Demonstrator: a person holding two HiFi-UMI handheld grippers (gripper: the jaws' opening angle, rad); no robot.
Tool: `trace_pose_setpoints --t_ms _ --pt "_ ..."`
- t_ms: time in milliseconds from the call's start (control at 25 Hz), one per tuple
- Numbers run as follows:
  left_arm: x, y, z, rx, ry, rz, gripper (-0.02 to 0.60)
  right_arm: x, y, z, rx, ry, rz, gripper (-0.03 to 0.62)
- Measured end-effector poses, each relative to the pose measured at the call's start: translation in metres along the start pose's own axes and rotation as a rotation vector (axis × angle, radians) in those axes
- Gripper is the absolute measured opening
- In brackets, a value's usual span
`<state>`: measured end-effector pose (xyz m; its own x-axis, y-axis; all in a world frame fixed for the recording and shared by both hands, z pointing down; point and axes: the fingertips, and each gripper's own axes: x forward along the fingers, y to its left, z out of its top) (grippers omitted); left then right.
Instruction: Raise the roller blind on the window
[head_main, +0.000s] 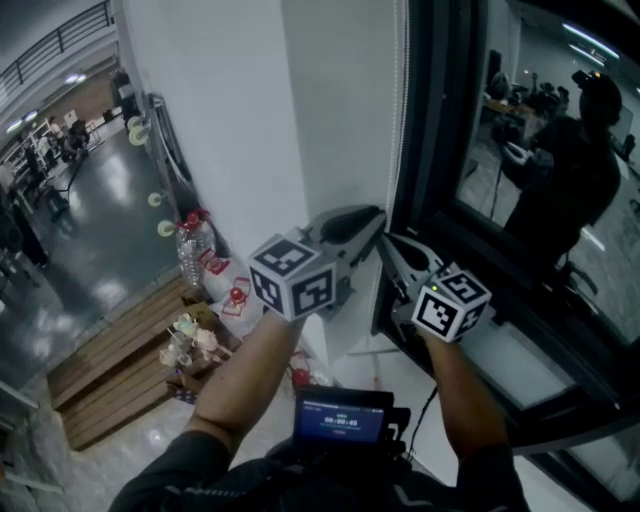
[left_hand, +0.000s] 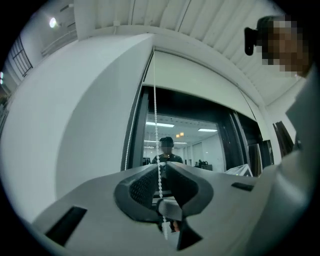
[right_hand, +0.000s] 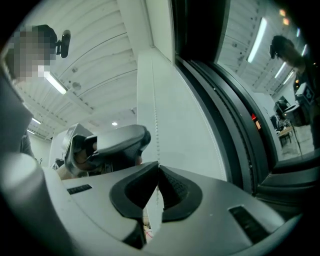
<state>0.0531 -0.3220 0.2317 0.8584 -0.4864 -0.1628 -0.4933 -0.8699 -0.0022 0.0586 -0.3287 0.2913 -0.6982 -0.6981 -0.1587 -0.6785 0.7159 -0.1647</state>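
A white bead chain (head_main: 401, 120) hangs along the dark window frame, at the edge of the white wall. In the left gripper view the chain (left_hand: 155, 100) runs up to the roller blind (left_hand: 200, 80), whose lower edge crosses the top of the glass. A second strand (left_hand: 131, 135) hangs by the frame. My left gripper (head_main: 375, 222) (left_hand: 162, 166) is shut on the chain. Just below and to its right, my right gripper (head_main: 390, 245) (right_hand: 159, 164) is also shut, and the chain (right_hand: 156, 125) runs down into its tips. The left gripper (right_hand: 120, 142) shows above it in the right gripper view.
The window glass (head_main: 540, 150) reflects a person and a lit room. A sill (head_main: 520, 370) lies under it. The white wall (head_main: 250, 120) stands to the left. Far below lie wooden pallets (head_main: 120, 360), a water bottle (head_main: 190, 250) and small clutter. A screen (head_main: 342, 415) sits at my chest.
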Motion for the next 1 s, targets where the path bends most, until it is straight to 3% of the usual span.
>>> trace_pose_setpoints --t_ms 160,360,400,760,1000 --pt "0.017 0.008 0.016 0.039 -0.007 0.018 0.054 0.001 0.002 -0.001 -0.011 0.007 0.004 0.003" --pt "0.03 0.011 0.006 0.046 0.062 0.011 0.054 0.003 0.001 0.0 -0.013 0.009 0.005 0.003" --pt "0.031 0.01 0.004 0.035 0.064 -0.001 0.009 0.003 0.001 0.0 -0.01 0.012 0.0 0.003" --pt "0.023 0.004 0.001 0.069 0.05 -0.007 0.003 0.002 0.004 -0.007 -0.005 0.02 0.006 0.003" --pt "0.016 0.005 -0.024 0.024 0.074 0.002 0.003 0.0 0.003 -0.036 0.024 0.086 -0.006 0.002"
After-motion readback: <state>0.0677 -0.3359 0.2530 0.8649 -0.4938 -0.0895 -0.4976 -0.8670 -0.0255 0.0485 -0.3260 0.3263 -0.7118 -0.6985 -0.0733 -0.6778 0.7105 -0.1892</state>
